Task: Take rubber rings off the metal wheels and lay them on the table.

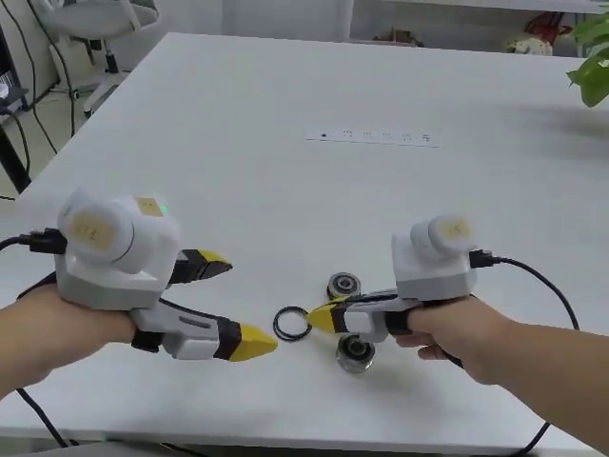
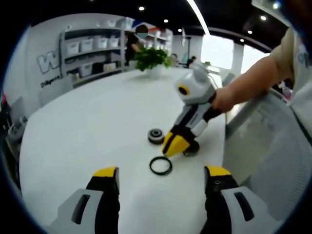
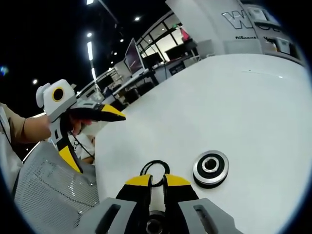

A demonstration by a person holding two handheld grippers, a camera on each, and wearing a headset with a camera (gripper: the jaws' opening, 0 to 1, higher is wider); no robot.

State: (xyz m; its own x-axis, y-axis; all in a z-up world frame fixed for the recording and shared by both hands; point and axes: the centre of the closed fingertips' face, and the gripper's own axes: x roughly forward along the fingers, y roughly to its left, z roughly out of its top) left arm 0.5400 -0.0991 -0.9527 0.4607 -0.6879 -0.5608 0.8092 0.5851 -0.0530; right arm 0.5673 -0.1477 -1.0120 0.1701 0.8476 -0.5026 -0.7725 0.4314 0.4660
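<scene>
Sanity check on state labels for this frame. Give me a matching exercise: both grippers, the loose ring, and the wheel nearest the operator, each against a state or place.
Things:
1. left gripper
2. right gripper
3. rubber ring
4. nearer wheel

States or places:
A. lies loose and flat on the table, just off the right gripper's tip
B. jaws wide apart, nothing between them
C. jaws close together
D. partly tucked under the right gripper

Pairs: 1-B, 2-C, 3-A, 4-D

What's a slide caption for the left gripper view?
Open left gripper faces a loose rubber ring on the table; right gripper beside it, between two metal wheels.
</scene>
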